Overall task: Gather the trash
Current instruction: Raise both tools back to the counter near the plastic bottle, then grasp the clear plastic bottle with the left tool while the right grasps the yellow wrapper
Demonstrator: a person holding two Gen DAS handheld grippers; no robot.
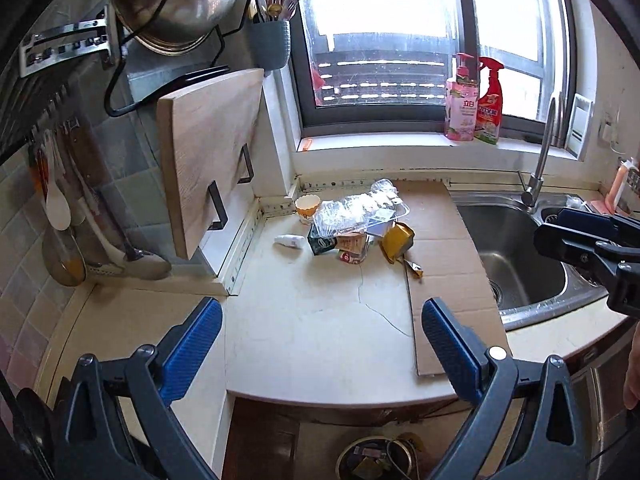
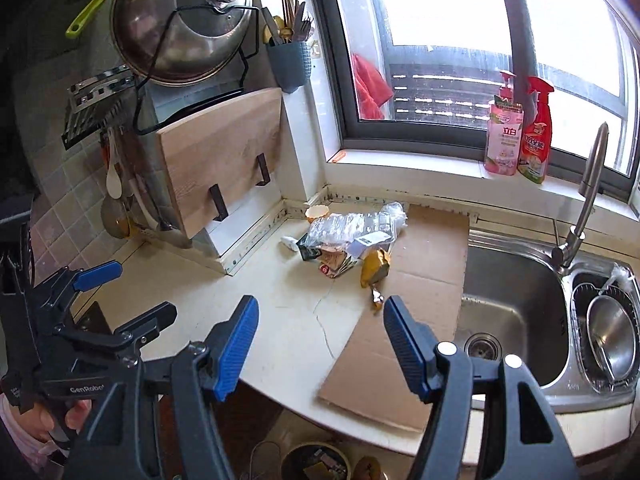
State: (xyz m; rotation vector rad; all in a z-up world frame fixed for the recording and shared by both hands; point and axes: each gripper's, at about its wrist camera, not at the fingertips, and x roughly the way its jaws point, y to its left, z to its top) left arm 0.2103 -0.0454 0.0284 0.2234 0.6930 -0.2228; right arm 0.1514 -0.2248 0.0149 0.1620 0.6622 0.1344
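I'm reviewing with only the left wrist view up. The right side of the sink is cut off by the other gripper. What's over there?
Observer: A second, smaller basin with a steel bowl lying in it, right of the main sink.
Operator: Is the right gripper carrying any trash?
Observer: No. The right gripper is open and empty, above the counter edge, short of the trash pile.
Operator: Anything behind the window I can't make out?
Observer: A red cloth hangs against the glass, left of the pink soap bottle.
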